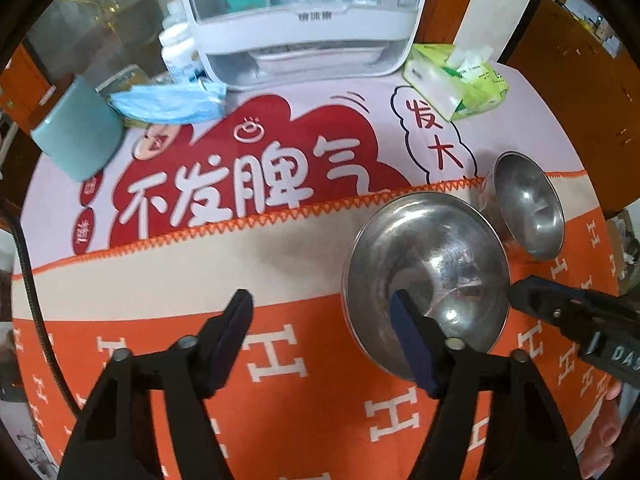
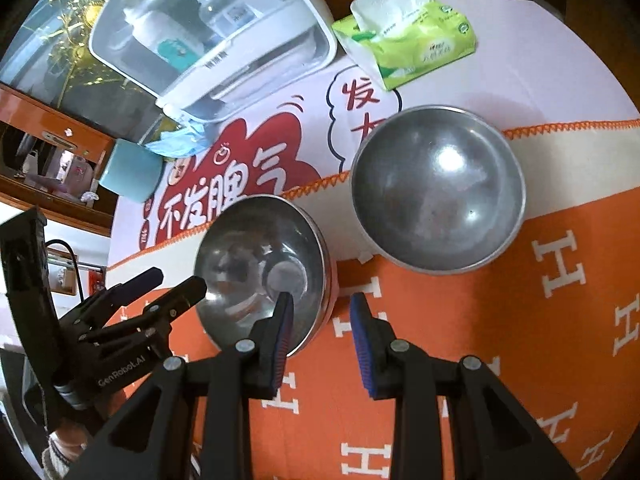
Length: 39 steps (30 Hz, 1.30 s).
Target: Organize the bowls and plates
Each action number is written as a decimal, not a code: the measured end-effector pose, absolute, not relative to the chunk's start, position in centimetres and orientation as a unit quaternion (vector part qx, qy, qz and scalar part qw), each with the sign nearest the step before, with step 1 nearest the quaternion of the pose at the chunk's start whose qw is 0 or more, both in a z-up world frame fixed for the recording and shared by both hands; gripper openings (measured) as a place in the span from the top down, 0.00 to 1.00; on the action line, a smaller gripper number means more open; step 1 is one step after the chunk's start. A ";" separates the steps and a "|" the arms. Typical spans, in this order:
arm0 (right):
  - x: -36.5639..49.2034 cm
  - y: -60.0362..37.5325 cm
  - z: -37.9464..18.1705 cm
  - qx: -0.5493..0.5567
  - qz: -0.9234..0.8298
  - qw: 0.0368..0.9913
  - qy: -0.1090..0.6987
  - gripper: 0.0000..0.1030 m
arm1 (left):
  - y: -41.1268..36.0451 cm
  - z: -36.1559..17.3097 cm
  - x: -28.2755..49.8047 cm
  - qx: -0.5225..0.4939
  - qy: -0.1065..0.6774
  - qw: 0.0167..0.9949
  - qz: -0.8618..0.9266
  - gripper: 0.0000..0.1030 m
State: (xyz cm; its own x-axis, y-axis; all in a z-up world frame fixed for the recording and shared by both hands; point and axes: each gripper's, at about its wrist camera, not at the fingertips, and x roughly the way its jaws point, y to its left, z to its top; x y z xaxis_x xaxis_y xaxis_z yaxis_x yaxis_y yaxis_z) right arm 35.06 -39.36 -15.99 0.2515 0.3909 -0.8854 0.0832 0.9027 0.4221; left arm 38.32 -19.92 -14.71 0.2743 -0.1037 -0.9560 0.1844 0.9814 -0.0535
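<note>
Two empty steel bowls sit on an orange cloth [image 1: 280,400]. The nearer bowl [image 1: 424,272] [image 2: 260,268] lies between both grippers. My left gripper [image 1: 320,312] [image 2: 180,280] is open and straddles this bowl's left rim, one finger inside and one over the cloth. My right gripper [image 2: 322,310] is open and straddles the right rim, its left pad inside the bowl. No pad visibly presses the metal. One of the right gripper's fingers [image 1: 532,296] shows at the bowl's right edge. The second bowl [image 1: 528,208] [image 2: 436,188] stands just behind and to the right.
At the back stands a white dish box with a clear lid [image 1: 300,12] [image 2: 208,40]. A green tissue pack [image 1: 456,80] lies to its right. A teal cup [image 1: 76,132], a blue plastic wrap [image 1: 168,100] and a white bottle [image 1: 180,48] sit at its left.
</note>
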 end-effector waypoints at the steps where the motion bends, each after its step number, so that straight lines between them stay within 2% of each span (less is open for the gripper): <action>1: 35.1 -39.2 -16.2 0.194 0.097 0.765 0.607 0.71 | -19.9 -15.0 38.5 0.029 0.599 0.795 -0.092 0.41; 7: 35.6 -38.4 -17.5 0.190 0.100 0.753 0.622 0.72 | -19.9 -16.3 39.0 0.014 0.618 0.780 -0.104 0.66; 9: 35.7 -38.1 -17.8 0.184 0.094 0.751 0.627 0.72 | -20.1 -16.5 39.1 0.014 0.621 0.776 -0.109 0.84; 12: 35.7 -37.8 -18.2 0.178 0.093 0.746 0.635 0.85 | -20.6 -16.7 39.1 0.021 0.622 0.775 -0.115 0.90; 15: 35.6 -37.8 -18.2 0.179 0.090 0.746 0.635 0.86 | -21.1 -16.7 39.1 0.030 0.622 0.774 -0.115 0.93; 20: 35.6 -37.7 -18.1 0.169 0.082 0.749 0.635 0.90 | -21.1 -16.9 39.5 0.025 0.630 0.769 -0.110 0.95; 28: 35.0 -37.4 -17.7 0.163 0.076 0.749 0.638 0.91 | -21.2 -16.6 38.2 0.035 0.640 0.759 -0.113 0.95; 39: 30.6 -36.9 -13.6 0.159 0.099 0.750 0.635 0.92 | -20.3 -11.0 32.7 0.062 0.626 0.766 -0.133 0.94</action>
